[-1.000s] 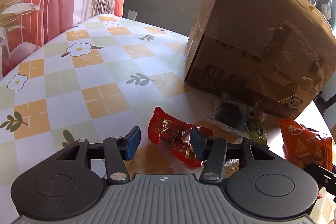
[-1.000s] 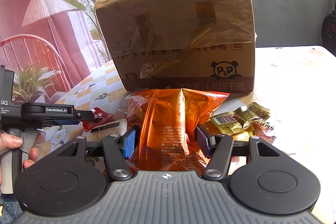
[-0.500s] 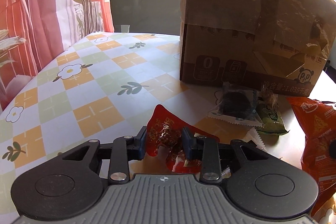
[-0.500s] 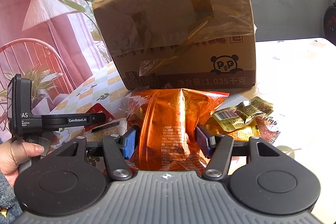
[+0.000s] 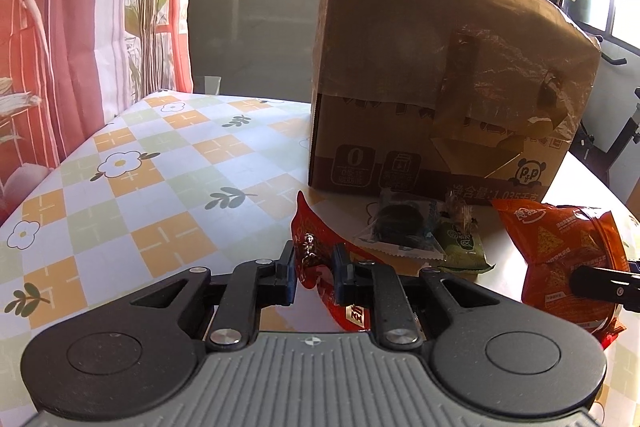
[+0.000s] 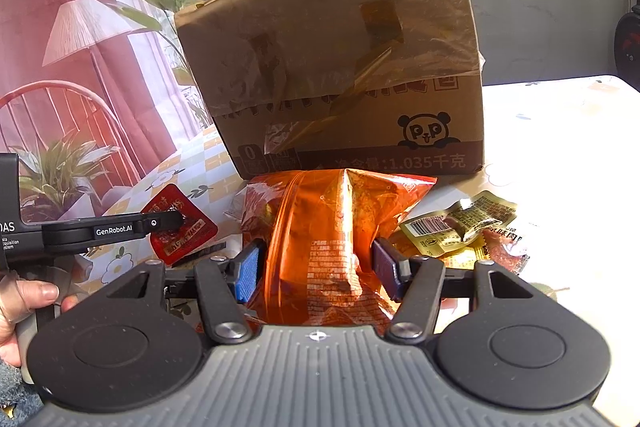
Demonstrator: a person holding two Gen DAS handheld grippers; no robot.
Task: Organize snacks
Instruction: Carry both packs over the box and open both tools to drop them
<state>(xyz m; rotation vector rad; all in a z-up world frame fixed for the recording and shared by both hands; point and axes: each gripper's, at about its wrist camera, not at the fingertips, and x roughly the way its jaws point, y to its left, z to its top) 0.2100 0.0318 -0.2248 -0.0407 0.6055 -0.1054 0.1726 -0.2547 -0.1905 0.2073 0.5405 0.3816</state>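
Note:
My left gripper is shut on a red snack packet, which sticks up between the pads just above the checkered tablecloth. The right wrist view shows that packet at the left gripper's fingertips. My right gripper is shut on an orange chip bag, its blue pads pressed into both sides. The same chip bag shows at the right of the left wrist view. A taped cardboard box stands just behind the snacks.
A dark cookie packet and a green packet lie in front of the box. A gold packet and a pink one lie right of the chip bag. A hand holds the left gripper.
The left jaws have closed onto the red packet, and the left gripper has rolled level and come up a little with it. The right gripper has kept still on the chip bag.

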